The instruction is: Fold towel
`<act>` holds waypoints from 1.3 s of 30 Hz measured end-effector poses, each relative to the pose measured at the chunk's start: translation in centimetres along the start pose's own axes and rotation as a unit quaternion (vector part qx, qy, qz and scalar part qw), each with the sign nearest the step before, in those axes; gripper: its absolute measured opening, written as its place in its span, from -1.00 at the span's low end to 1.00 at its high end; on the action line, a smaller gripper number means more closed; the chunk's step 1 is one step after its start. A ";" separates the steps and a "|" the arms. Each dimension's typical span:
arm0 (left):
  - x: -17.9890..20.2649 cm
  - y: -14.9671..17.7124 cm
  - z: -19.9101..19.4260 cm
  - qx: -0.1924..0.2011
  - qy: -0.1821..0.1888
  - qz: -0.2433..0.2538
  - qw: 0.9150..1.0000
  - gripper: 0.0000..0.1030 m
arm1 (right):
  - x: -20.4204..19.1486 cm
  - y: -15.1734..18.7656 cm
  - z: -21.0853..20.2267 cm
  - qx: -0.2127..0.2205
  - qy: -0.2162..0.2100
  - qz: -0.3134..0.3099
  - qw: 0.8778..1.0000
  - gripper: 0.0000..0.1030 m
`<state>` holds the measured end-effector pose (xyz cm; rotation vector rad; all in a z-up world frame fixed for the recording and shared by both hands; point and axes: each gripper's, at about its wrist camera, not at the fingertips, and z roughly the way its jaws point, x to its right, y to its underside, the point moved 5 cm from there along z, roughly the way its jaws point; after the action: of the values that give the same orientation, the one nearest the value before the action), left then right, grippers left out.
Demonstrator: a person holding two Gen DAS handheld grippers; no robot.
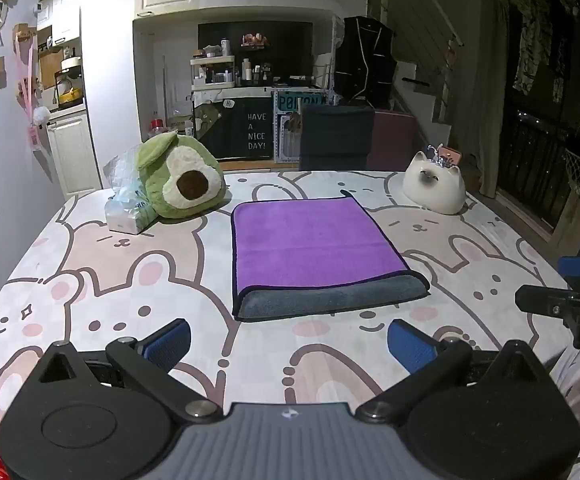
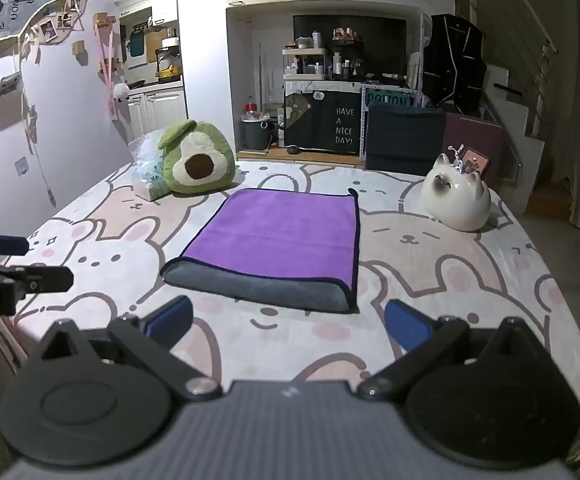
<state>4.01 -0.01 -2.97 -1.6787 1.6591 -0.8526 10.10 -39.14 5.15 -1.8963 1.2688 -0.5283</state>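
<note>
**A:** Start closest to you. What are your two tools doing?

**B:** Your left gripper hangs low over the near edge of the rabbit-print table cover, its blue pads spread wide with nothing between them. Your right gripper is the same: fingers wide apart, empty, hovering short of the cloth. Each one shows at the edge of the other's view, so they sit side by side.

**A:** And the towel?

**B:** The towel lies flat just ahead of both of you, in the middle of the cover. It's purple on top with a dark trim, and a grey band of its underside shows along the near edge. Neither gripper touches it.

**A:** Beyond that?

**B:** Back left of the towel you have an avocado plush leaning beside a clear plastic pack. Back right, well apart from the towel, stands a white cat-shaped ornament.
</note>
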 end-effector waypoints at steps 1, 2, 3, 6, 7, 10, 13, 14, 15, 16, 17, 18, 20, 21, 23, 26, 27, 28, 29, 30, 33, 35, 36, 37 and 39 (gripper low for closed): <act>0.0 0.0 0.0 0.001 -0.001 0.001 1.000 1.00 | 0.0 0.0 0.0 0.000 0.001 -0.001 1.000 0.99; 0.0 0.0 0.0 0.001 -0.001 0.001 1.000 1.00 | 0.0 0.0 0.0 0.000 0.001 -0.001 1.000 0.99; 0.0 0.0 0.0 0.001 -0.001 0.001 1.000 1.00 | 0.0 0.0 0.0 0.000 0.001 -0.001 1.000 0.99; 0.0 0.0 -0.1 0.001 -0.002 0.002 1.000 1.00 | 0.0 0.0 0.0 -0.001 0.003 -0.003 1.000 0.99; 0.0 0.0 0.0 0.000 -0.001 0.001 1.000 1.00 | 0.0 0.0 0.0 -0.001 0.003 -0.003 1.000 0.99; 0.0 0.0 0.0 0.000 -0.001 0.002 1.000 1.00 | 0.0 0.0 0.0 -0.001 0.003 -0.001 1.000 0.99; 0.0 0.0 0.0 0.000 -0.002 0.002 1.000 1.00 | -0.1 0.0 0.0 0.000 0.001 -0.003 1.000 0.99; 0.0 0.0 0.0 0.000 -0.001 0.002 1.000 1.00 | -0.1 0.0 0.0 -0.001 0.001 -0.002 1.000 0.99; 0.0 0.0 0.0 0.000 -0.002 0.002 1.000 1.00 | -0.1 0.0 0.1 -0.001 0.001 -0.002 1.000 0.99; 0.0 0.0 0.0 0.000 -0.002 0.002 1.000 1.00 | -0.1 0.0 0.2 -0.001 0.001 -0.002 1.000 0.99; 0.0 0.0 0.0 0.000 -0.002 0.002 1.000 1.00 | 0.0 0.0 0.1 -0.001 0.001 -0.002 1.000 0.99; 0.0 0.0 0.0 -0.001 -0.001 0.002 1.000 1.00 | 0.0 0.0 0.1 -0.001 0.001 -0.002 1.000 0.99; 0.0 0.0 0.0 -0.001 -0.002 0.003 1.000 1.00 | 0.0 0.0 0.1 -0.001 0.001 -0.002 1.000 0.99; 0.0 0.0 0.0 -0.001 -0.002 0.003 1.000 1.00 | 0.0 0.0 0.1 -0.001 0.001 -0.002 1.000 0.99; 0.0 0.0 0.0 -0.001 -0.002 0.003 1.000 1.00 | 0.0 0.0 0.1 -0.001 0.000 -0.002 1.000 0.99; 0.0 0.0 0.0 -0.001 -0.002 0.003 1.000 1.00 | 0.0 0.1 0.2 -0.001 0.000 -0.002 1.000 0.99; 0.0 0.0 0.0 -0.001 -0.002 0.003 1.000 1.00 | 0.0 0.1 0.2 -0.001 0.000 -0.002 1.000 0.99; 0.1 0.0 0.0 -0.001 -0.002 0.003 1.000 1.00 | 0.0 0.1 0.2 -0.001 0.000 -0.002 1.000 0.99; 0.0 0.0 0.0 -0.001 -0.001 0.003 1.000 1.00 | 0.0 0.1 0.2 -0.001 -0.001 -0.002 1.000 0.99; 0.1 0.0 0.0 -0.001 -0.001 0.003 1.000 1.00 | 0.0 0.1 0.2 -0.001 -0.001 -0.002 1.000 0.99; 0.0 0.0 0.0 -0.001 -0.002 0.003 1.000 1.00 | 0.0 0.1 0.2 -0.002 -0.001 -0.002 1.000 0.99; 0.0 0.0 0.0 -0.001 -0.002 0.003 1.000 1.00 | 0.0 0.1 0.2 -0.002 -0.001 -0.002 1.000 0.99; 0.0 0.0 0.0 -0.001 -0.001 0.003 1.000 1.00 | 0.0 0.1 0.2 -0.001 -0.001 -0.001 1.000 0.99; 0.1 0.0 0.0 -0.001 -0.001 0.003 1.000 1.00 | 0.0 0.1 0.2 -0.002 -0.001 -0.002 1.000 0.99; 0.8 0.3 0.5 -0.001 -0.001 0.003 1.000 1.00 | 0.0 0.1 0.2 -0.002 0.000 -0.002 1.000 0.99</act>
<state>4.20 -0.79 -3.46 -1.6756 1.6640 -0.8471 10.21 -39.09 4.97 -1.9019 1.2666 -0.5273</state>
